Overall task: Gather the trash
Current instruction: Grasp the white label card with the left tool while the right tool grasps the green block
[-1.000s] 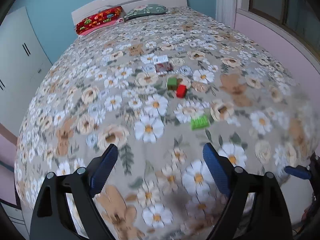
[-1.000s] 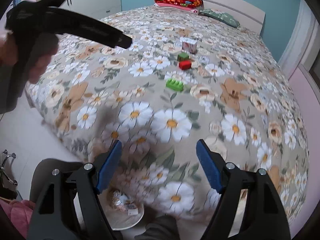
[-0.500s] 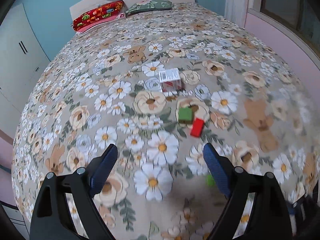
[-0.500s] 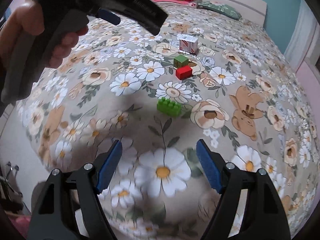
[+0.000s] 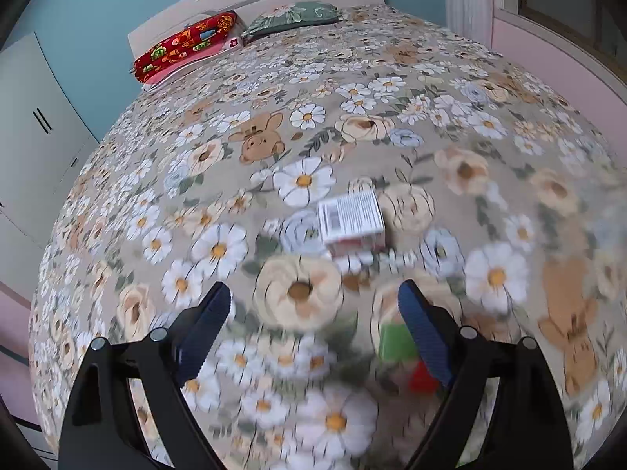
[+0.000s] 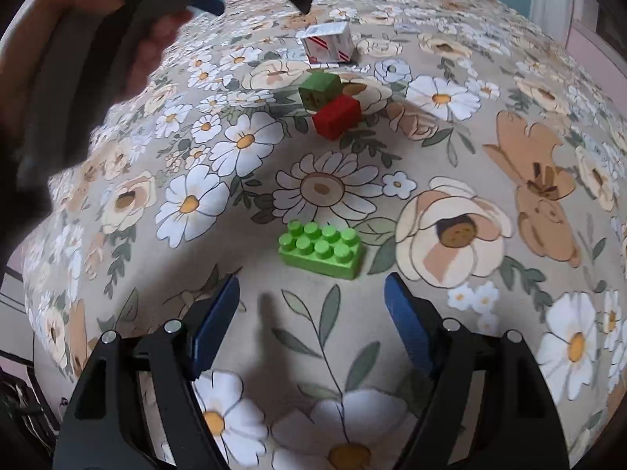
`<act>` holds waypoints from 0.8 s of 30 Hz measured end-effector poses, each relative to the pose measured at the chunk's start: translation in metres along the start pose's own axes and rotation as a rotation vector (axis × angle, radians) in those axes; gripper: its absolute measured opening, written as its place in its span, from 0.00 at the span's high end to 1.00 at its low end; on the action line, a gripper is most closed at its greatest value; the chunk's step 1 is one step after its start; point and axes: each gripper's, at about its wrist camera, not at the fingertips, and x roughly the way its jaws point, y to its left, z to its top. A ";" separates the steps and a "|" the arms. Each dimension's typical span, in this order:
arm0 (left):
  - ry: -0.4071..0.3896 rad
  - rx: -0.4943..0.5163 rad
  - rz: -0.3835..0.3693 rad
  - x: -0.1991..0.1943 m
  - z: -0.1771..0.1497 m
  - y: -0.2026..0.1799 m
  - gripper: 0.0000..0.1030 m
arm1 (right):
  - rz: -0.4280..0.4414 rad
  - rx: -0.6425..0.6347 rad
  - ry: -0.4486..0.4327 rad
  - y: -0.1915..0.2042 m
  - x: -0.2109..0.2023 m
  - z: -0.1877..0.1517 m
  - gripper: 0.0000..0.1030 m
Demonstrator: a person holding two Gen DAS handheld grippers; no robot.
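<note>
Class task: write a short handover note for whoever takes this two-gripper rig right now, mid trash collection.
Left gripper: jaws open, empty, above the bed, facing the small white box.
Right gripper: jaws open, empty, just short of the green studded brick.
Beyond it the green block touches the red block, the box farther back.
Done: nothing gripped.
Left: pick up all four; no bin in view.

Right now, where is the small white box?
On the bedspread, the small white box sits just beyond the green cube and red block; in the left view it's ahead of the open left gripper.
</note>
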 end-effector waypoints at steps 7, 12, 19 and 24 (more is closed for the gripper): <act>0.002 0.039 0.033 0.054 0.031 -0.019 0.13 | -0.012 0.036 -0.048 0.001 0.013 0.004 0.26; 0.029 0.037 -0.001 0.091 0.034 -0.028 0.14 | -0.012 0.024 -0.084 0.002 0.019 0.005 0.26; 0.090 -0.018 -0.071 0.121 0.030 -0.032 0.42 | -0.012 0.017 -0.109 -0.003 0.019 0.005 0.43; 0.082 -0.037 -0.045 0.120 0.027 -0.032 0.43 | 0.031 0.020 -0.096 -0.010 0.017 0.004 0.53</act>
